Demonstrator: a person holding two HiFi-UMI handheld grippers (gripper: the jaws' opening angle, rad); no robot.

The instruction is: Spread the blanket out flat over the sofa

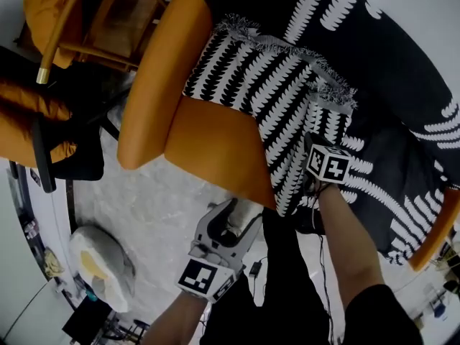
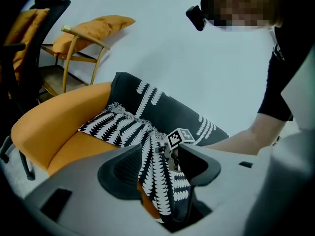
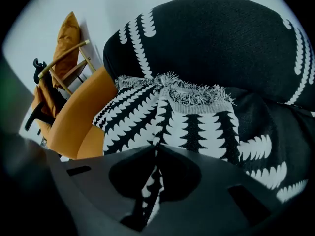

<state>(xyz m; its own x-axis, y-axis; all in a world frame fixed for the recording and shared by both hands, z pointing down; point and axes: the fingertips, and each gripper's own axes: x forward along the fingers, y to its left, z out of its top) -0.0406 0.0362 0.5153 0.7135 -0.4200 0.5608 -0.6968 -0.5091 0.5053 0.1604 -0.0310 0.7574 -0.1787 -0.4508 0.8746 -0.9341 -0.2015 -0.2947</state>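
Observation:
A black blanket with white leaf rows [image 1: 280, 85] lies bunched over the seat and back of an orange sofa [image 1: 208, 142], its fringed edge folded across the seat. My right gripper [image 1: 316, 185] is at the seat's front edge, shut on a fold of the blanket [image 3: 197, 127]; in the right gripper view the cloth is pinched where the jaws [image 3: 155, 151] meet. My left gripper [image 1: 243, 214] hangs open over the floor in front of the sofa, with nothing between its fingers. Past its jaws [image 2: 160, 163] in the left gripper view hangs the blanket's front edge [image 2: 157, 181].
A wooden chair with an orange cushion [image 1: 93, 13] stands left of the sofa. A black office chair with an orange garment [image 1: 43, 135] is nearer. A white and yellow bundle [image 1: 100, 261] lies on the pale floor. A white wall rises behind the sofa.

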